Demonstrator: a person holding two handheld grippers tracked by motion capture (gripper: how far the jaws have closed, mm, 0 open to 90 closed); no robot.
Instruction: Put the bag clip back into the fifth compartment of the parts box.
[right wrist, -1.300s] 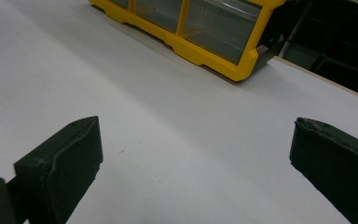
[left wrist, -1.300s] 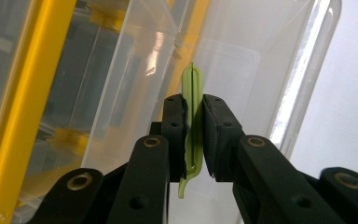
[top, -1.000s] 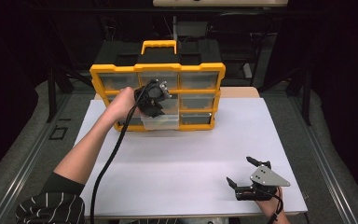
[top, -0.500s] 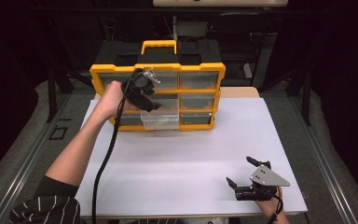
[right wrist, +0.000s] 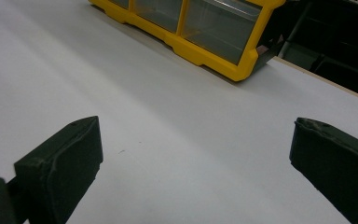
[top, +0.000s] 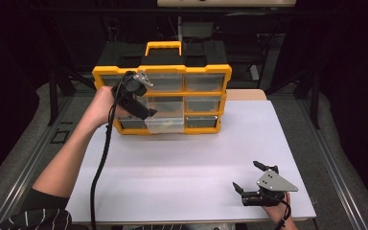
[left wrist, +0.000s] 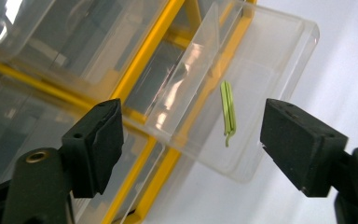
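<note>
A yellow organizer with clear drawers stands at the back of the white table. One clear drawer in its lower middle is pulled out, and a thin green item lies inside it. My left gripper hovers open just above and left of this drawer, with nothing between its black pads. My right gripper rests open near the table's front right corner, empty. In the right gripper view the organizer lies far ahead across the bare table.
A black case sits behind the organizer. Dark floor and rails surround the table. A black cable trails from the left gripper down over the table's left side.
My left gripper has lifted up and back to the left from the drawer front. The drawer stays pulled out. The right gripper has not moved.
</note>
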